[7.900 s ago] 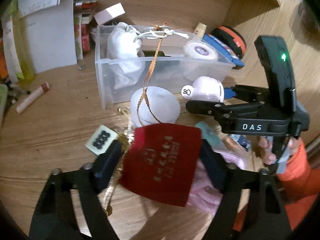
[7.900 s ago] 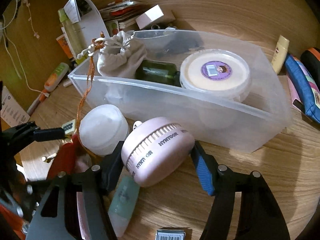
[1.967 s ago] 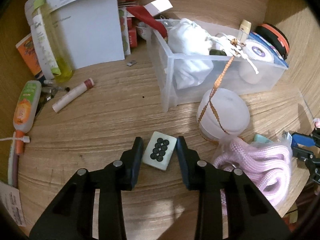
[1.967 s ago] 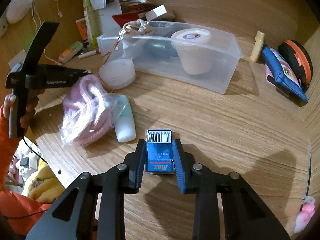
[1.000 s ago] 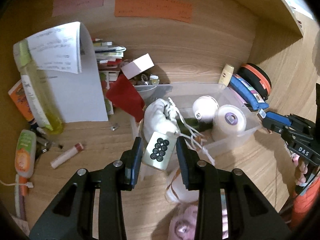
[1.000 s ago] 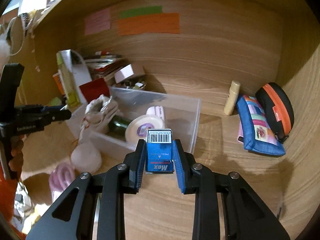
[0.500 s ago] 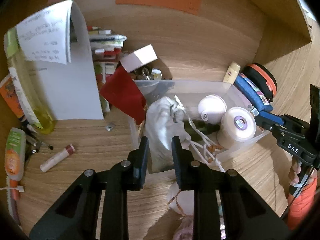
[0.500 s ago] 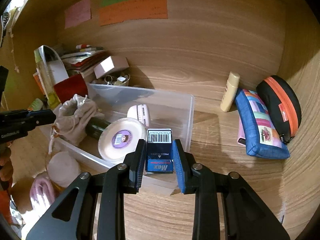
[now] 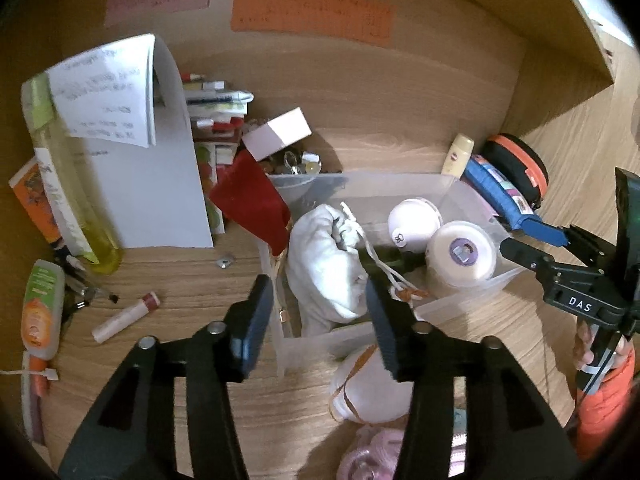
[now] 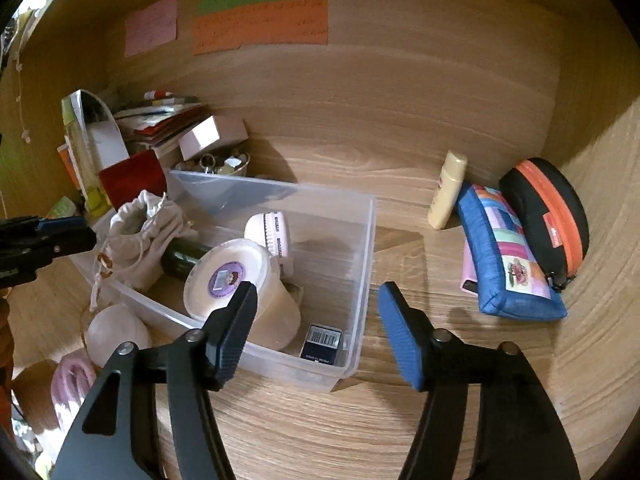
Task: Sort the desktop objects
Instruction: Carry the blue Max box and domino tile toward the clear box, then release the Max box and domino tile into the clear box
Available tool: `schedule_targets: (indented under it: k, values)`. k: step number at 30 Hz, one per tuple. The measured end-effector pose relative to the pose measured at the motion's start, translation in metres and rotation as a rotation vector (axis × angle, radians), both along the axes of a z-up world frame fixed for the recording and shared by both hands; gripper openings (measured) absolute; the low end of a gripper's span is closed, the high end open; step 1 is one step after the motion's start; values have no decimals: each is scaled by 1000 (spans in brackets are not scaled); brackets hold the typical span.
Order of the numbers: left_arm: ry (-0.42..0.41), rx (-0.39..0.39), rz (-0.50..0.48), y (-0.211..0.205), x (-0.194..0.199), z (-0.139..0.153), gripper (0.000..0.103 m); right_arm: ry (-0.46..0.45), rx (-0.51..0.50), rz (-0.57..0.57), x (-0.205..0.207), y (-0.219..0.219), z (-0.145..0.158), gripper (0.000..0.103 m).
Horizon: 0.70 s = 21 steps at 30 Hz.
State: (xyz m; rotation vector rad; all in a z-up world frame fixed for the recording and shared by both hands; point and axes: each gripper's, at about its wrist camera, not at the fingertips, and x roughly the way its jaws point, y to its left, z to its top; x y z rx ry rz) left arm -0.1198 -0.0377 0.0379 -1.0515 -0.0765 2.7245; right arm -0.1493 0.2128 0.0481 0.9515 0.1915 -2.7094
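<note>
A clear plastic bin [image 10: 366, 248] stands on the wooden desk and also shows in the left wrist view [image 9: 464, 304]. In it lie a white drawstring pouch [image 9: 324, 264], a round white tub [image 10: 228, 276], a pink fan [image 10: 272, 232], a dark green bottle [image 10: 182, 256] and a small blue staple box [image 10: 322, 342] in the near right corner. My left gripper [image 9: 318, 326] is open and empty above the bin's left end. My right gripper [image 10: 320, 328] is open and empty above the staple box. The tile with black dots is not visible.
A white lidded jar [image 9: 368, 384] and a pink rope bundle [image 9: 376, 452] lie in front of the bin. A blue pouch [image 10: 508, 264], an orange-black case [image 10: 548, 204] and a cream tube [image 10: 446, 190] sit right. Papers, a red card [image 9: 250, 200], bottles and a lip balm [image 9: 126, 316] sit left.
My right gripper has opened and the blue staple box now lies in the bin. My left gripper, which let go of the dotted tile half a second ago, has opened wider.
</note>
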Motion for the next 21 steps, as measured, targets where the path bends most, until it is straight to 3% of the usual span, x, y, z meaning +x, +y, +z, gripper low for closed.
schedule_targets:
  k: [6, 12, 16, 21]
  values:
    - [21, -28, -15, 3, 19, 3, 66, 31, -18, 10, 19, 1, 12, 70]
    - [-40, -17, -50, 3, 38, -8, 76, 54, -13, 61, 47, -7, 15, 74]
    - [-62, -25, -77, 13, 53, -14, 90, 32, 4, 93, 63, -11, 4, 74]
    - [-110, -88, -151, 38, 77, -38, 91, -35, 27, 107, 76, -11, -20, 74]
